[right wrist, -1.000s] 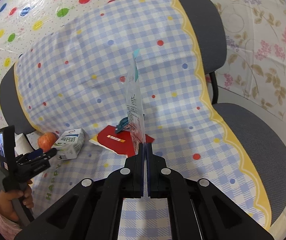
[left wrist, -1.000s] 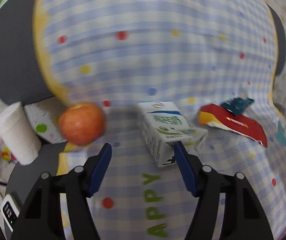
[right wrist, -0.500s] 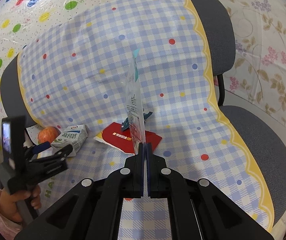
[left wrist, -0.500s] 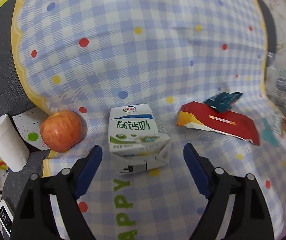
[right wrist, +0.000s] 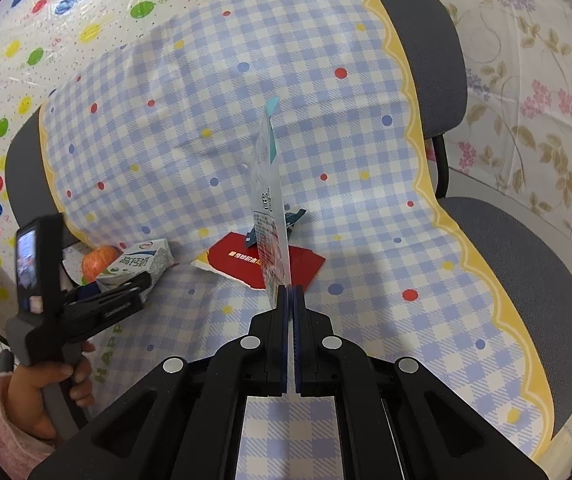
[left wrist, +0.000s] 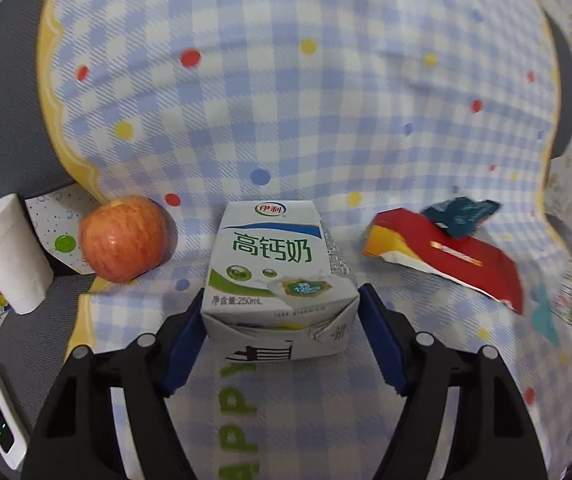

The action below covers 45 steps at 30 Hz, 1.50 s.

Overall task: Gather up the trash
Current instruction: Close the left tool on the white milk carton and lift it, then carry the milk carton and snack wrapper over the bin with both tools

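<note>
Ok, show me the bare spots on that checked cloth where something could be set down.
Free: the checked cloth between the red packet and the yellow border, and in front of the right gripper. Crowded: the left end, where the apple, milk carton and left gripper sit together.

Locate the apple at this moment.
In the left wrist view, the apple sits left of the milk carton, at the checked cloth's yellow edge, with a white paper roll farther left.

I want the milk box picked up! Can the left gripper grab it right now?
Probably yes. The milk carton already sits between the closing fingers of the left gripper, nothing blocking. The apple lies apart to one side.
</note>
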Motion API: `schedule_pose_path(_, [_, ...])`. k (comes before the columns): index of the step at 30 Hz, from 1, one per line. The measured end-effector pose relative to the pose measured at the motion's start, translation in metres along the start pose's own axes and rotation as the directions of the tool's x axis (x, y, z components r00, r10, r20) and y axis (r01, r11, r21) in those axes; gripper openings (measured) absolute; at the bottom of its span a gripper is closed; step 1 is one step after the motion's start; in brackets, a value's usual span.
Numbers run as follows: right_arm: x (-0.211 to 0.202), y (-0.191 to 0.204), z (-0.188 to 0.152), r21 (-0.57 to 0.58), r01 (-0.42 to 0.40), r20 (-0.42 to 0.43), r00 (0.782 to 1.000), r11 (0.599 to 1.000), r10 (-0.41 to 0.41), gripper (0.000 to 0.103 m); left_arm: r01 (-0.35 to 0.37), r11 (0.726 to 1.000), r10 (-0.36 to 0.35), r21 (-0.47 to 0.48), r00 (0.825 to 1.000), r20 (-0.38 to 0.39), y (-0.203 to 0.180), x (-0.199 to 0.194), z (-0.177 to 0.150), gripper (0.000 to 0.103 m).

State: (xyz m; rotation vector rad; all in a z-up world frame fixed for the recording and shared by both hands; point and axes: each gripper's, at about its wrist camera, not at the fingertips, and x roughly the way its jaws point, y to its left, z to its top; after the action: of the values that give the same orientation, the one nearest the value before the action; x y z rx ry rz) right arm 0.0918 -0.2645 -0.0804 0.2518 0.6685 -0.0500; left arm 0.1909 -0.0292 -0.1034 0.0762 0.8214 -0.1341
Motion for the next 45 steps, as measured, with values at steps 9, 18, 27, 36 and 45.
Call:
schedule_pose_path(9, [-0.030, -0.003, -0.008, 0.020, -0.022, 0.031, 0.999, 1.000, 0.022, 0.003, 0.107, 0.992, -0.117, 0.071, 0.982, 0.148, -0.017, -0.091, -0.016, 0.071])
schedule_pose_path(18, [-0.085, -0.026, -0.024, 0.051, 0.045, 0.097, 0.994, 0.998, -0.050, 0.003, 0.232, 0.960, -0.263, 0.159, 0.940, 0.218, -0.059, -0.132, -0.035, 0.071])
schedule_pose_path(27, [-0.145, -0.069, -0.056, 0.127, 0.171, 0.134, 0.973, 0.977, -0.188, 0.003, 0.375, 0.875, -0.444, 0.306, 0.872, 0.204, -0.119, -0.164, -0.068, 0.071])
schedule_pose_path(36, [-0.204, -0.108, -0.099, 0.226, 0.307, 0.131, 0.931, 0.924, -0.341, 0.003, 0.478, 0.762, -0.588, 0.436, 0.793, 0.158, -0.178, -0.195, -0.108, 0.071])
schedule_pose_path(45, [-0.246, -0.135, -0.156, 0.299, 0.446, 0.065, 0.872, 0.843, -0.485, 0.003, 0.575, 0.609, -0.699, 0.546, 0.715, 0.027, -0.237, -0.208, -0.160, 0.071])
